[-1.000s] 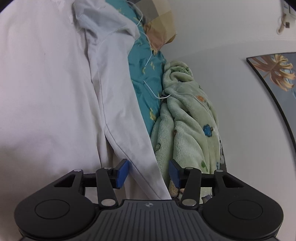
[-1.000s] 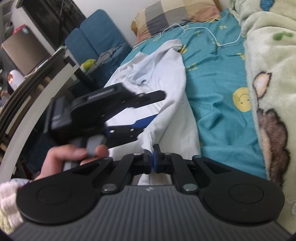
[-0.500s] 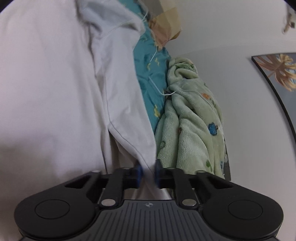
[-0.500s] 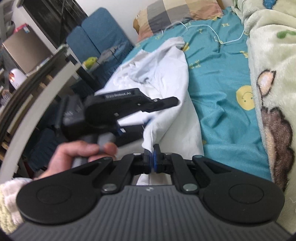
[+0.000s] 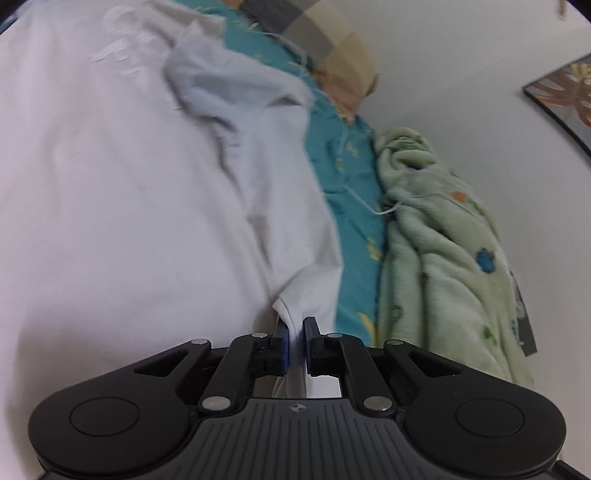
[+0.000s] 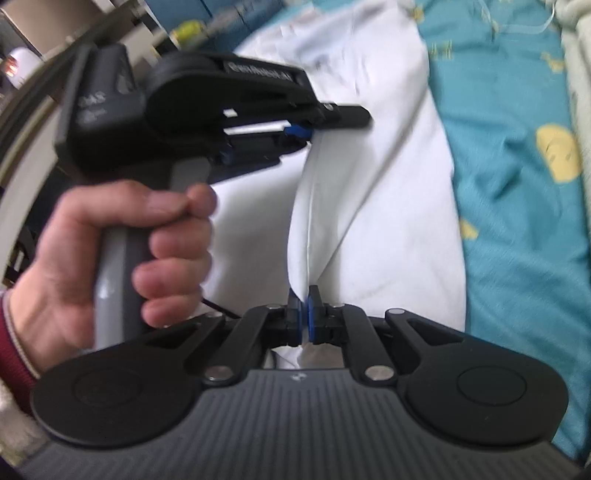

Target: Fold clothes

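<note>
A white garment [image 5: 110,192] lies spread over a bed with a teal sheet [image 5: 354,236]. My left gripper [image 5: 294,334] is shut on a bunched edge of that cloth, which rises between its blue pads. In the right wrist view the white garment [image 6: 388,177] hangs taut between both tools. My right gripper [image 6: 306,306] is shut on a seam of it, close to the camera. Beyond it a hand [image 6: 122,258] holds my left gripper [image 6: 304,133], which pinches the same fold higher up.
A pale green fleece blanket [image 5: 443,258] is heaped along the wall side of the bed. A checked pillow [image 5: 325,48] and a thin white cable [image 5: 373,206] lie at the head. A framed picture [image 5: 565,99] hangs on the wall. Blue seating [image 6: 207,14] stands beyond the bed.
The left gripper closed on the garment's edge and then lifted it. The right gripper, still shut on the cloth, moved in and down, bringing the two tools close together.
</note>
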A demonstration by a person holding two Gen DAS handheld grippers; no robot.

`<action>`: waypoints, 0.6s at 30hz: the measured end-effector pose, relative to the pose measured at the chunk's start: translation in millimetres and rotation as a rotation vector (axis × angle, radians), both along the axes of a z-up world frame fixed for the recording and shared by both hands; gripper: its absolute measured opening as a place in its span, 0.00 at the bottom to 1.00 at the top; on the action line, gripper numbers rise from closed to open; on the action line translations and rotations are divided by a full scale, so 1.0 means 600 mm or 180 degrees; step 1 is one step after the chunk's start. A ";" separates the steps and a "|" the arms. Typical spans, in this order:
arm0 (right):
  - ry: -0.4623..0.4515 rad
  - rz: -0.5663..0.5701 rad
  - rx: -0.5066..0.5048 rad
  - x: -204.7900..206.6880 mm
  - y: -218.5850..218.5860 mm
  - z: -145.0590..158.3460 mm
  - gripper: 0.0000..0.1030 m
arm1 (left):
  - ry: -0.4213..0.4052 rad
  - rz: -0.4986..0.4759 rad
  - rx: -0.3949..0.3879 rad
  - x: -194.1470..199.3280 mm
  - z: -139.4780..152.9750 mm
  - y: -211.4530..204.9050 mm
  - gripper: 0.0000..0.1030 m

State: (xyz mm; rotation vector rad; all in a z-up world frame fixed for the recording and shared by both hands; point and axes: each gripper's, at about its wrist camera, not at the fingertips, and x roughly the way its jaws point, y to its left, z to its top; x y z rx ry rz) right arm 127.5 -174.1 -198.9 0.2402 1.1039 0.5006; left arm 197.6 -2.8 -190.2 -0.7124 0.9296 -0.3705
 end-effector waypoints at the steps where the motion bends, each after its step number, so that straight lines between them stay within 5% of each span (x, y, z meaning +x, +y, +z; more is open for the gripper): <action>1: 0.0045 0.0019 -0.0018 0.002 0.003 -0.005 0.06 | 0.0050 0.0041 0.0003 0.000 -0.007 0.006 0.08; 7: 0.0180 0.0044 -0.0024 0.004 0.009 -0.019 0.07 | 0.0017 0.0048 0.0078 -0.007 -0.002 0.011 0.10; 12: 0.0011 -0.0118 0.0189 -0.014 -0.008 0.007 0.12 | -0.0138 0.0258 0.0017 -0.040 0.053 0.050 0.46; 14: -0.0142 -0.0189 0.0240 -0.025 -0.014 0.023 0.31 | -0.0178 0.0293 0.0031 -0.049 0.085 0.077 0.52; 16: -0.0277 -0.0244 0.0333 -0.034 -0.020 0.037 0.69 | -0.0231 0.0361 0.0057 -0.050 0.118 0.108 0.61; 18: -0.0373 -0.0318 0.0398 -0.030 -0.033 0.047 0.73 | -0.0293 0.0553 0.0100 -0.042 0.150 0.150 0.73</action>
